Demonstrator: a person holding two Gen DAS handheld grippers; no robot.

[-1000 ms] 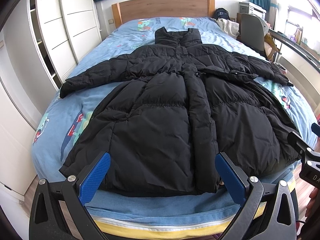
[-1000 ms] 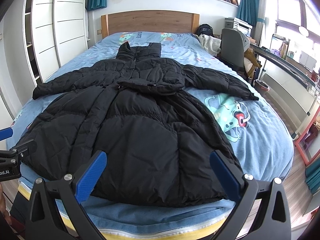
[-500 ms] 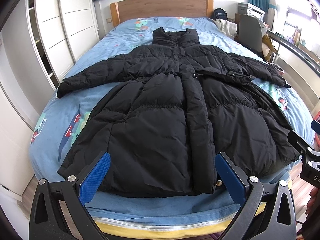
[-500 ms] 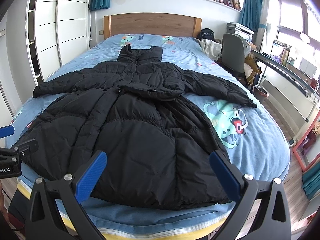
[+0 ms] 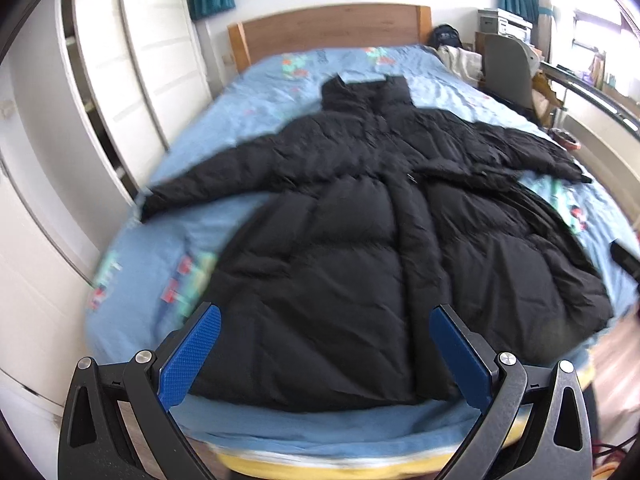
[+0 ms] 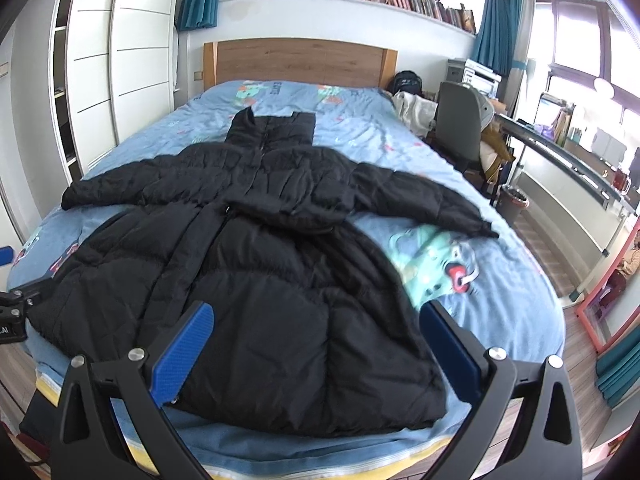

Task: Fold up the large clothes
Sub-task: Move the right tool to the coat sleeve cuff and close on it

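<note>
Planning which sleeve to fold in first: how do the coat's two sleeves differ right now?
The sleeve by the wardrobe lies nearly straight out, its cuff at the bed's edge; the sleeve on the window side slants toward the hem, its cuff above a cartoon print. Both lie flat, black, quilted, ungripped.

The black coat (image 6: 256,280) covers most of the bed (image 6: 500,280), leaving bare sheet to its right and far end. A wardrobe (image 6: 120,72) hems the left side; a chair (image 6: 456,124) crowds the far right.
</note>
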